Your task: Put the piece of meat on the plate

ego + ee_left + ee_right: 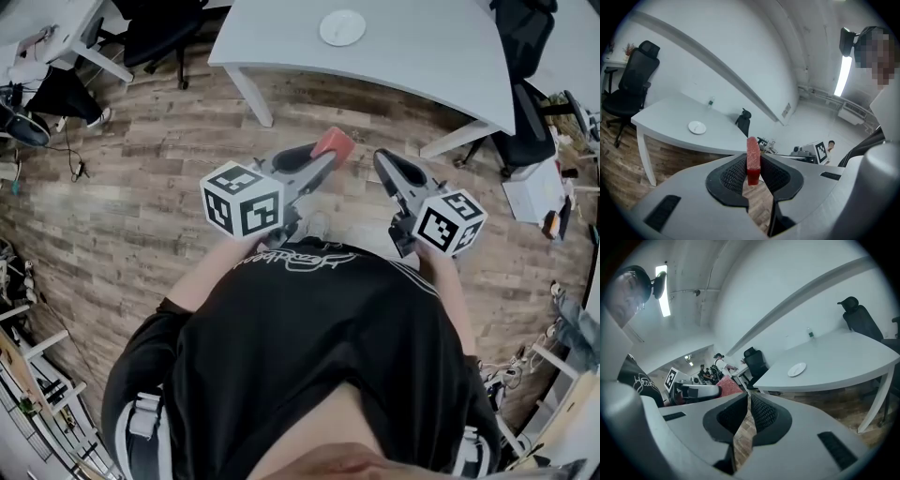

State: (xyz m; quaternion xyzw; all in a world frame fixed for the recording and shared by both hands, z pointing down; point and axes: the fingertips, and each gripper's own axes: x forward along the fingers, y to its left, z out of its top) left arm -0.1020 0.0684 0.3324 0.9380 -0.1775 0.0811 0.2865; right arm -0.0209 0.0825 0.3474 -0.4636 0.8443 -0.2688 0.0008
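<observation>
A flat red piece of meat point(753, 159) stands on edge between the dark pads of my left gripper point(753, 165), which is shut on it. From the head view the meat point(333, 143) sticks out of the left gripper point(323, 157) above the wooden floor. My right gripper point(382, 159) hangs beside it with its jaws closed and nothing in them. In the right gripper view its pads point(761, 411) meet at the tip. The white plate point(342, 27) lies empty on the white table point(422, 56) ahead, also seen as the plate point(697, 127) and the plate point(797, 369).
White table legs point(250, 97) stand between me and the plate. Black office chairs point(161, 33) flank the table, another chair point(525, 37) at the right. A second desk point(47, 28) is at the far left. People sit far back point(708, 372).
</observation>
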